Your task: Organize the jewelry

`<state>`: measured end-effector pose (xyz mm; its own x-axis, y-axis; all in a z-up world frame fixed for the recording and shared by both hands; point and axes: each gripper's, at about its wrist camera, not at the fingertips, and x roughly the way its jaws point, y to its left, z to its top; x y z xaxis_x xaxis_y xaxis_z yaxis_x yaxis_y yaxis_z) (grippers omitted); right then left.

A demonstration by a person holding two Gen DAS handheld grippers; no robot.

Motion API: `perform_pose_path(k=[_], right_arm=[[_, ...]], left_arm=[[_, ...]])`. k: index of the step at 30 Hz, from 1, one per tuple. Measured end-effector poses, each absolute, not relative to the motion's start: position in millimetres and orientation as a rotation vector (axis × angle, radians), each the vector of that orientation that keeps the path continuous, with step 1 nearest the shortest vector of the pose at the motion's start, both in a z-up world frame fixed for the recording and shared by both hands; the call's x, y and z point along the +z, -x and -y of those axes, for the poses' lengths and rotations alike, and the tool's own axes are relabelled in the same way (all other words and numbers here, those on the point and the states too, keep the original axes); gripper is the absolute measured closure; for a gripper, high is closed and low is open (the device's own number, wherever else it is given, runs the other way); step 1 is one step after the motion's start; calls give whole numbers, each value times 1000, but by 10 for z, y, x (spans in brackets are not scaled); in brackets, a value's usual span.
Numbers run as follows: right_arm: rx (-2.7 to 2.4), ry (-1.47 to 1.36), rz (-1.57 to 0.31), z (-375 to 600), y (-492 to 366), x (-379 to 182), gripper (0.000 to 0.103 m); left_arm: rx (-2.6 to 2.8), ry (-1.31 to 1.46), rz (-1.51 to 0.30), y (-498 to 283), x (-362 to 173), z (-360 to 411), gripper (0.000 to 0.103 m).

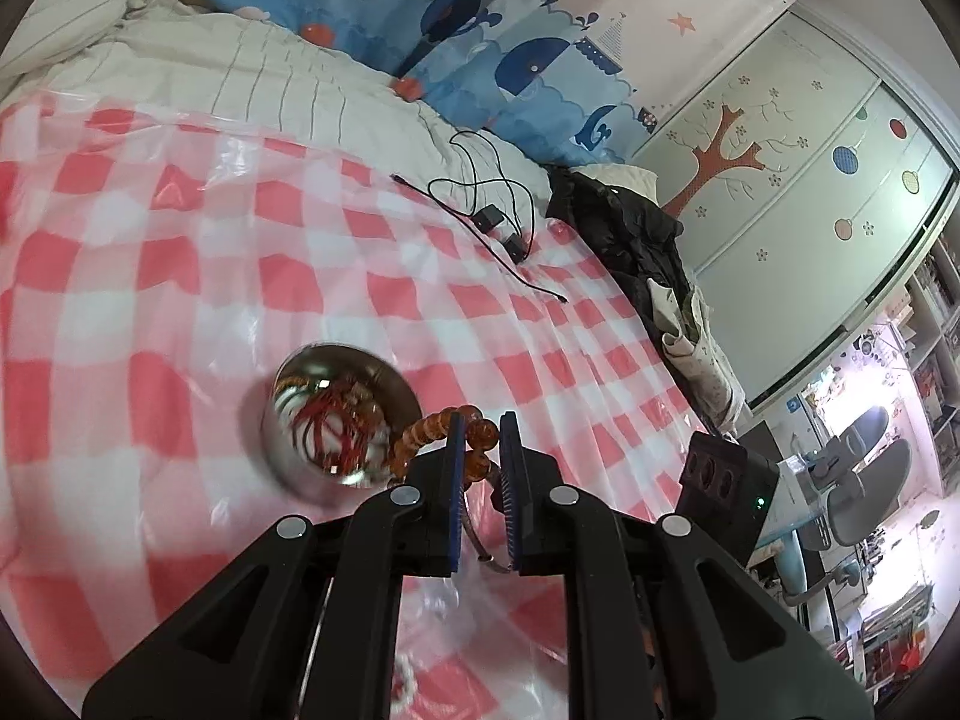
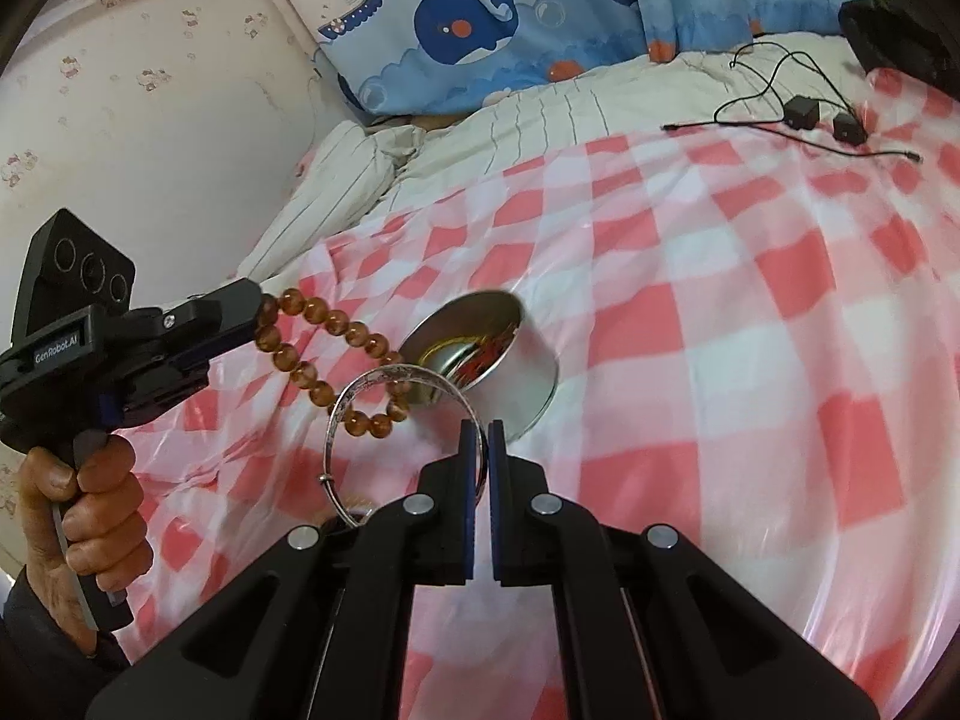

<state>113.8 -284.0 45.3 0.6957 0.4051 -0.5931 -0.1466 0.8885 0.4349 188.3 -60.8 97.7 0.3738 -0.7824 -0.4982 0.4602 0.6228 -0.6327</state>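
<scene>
Amber bead bracelet (image 2: 324, 354) dangles from the raised left gripper (image 2: 255, 315).

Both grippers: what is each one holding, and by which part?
Left gripper pinches the amber bead bracelet at one end of its loop. Right gripper clamps the thin silver metal bangle on its rim.

I see a glossy red-and-white checked plastic sheet (image 2: 720, 300). At its six o'clock sits a shiny round metal tin (image 2: 516, 372), beside translucent amber glass-like beads (image 2: 312, 312) and a polished silver metal bangle (image 2: 372, 384). Matt striped cloth bedding (image 2: 480, 120) at twelve.
</scene>
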Motion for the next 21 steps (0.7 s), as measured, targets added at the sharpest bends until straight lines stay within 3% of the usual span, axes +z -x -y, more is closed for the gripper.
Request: perform_pose_path(k=[8, 16, 20, 21], right_arm=[[260, -255, -743, 2724, -1565, 513, 99], [244, -106, -765, 2336, -1887, 452, 97], [200, -89, -731, 2408, -1697, 474, 75], [199, -103, -727, 2453, -1608, 477, 74]], left_arm=[[-649, 379, -979, -2399, 559, 664, 91], [-543, 429, -947, -2385, 584, 312, 67], [-495, 340, -922, -2190, 676, 319, 58], [-472, 305, -913, -2143, 698, 327, 53]])
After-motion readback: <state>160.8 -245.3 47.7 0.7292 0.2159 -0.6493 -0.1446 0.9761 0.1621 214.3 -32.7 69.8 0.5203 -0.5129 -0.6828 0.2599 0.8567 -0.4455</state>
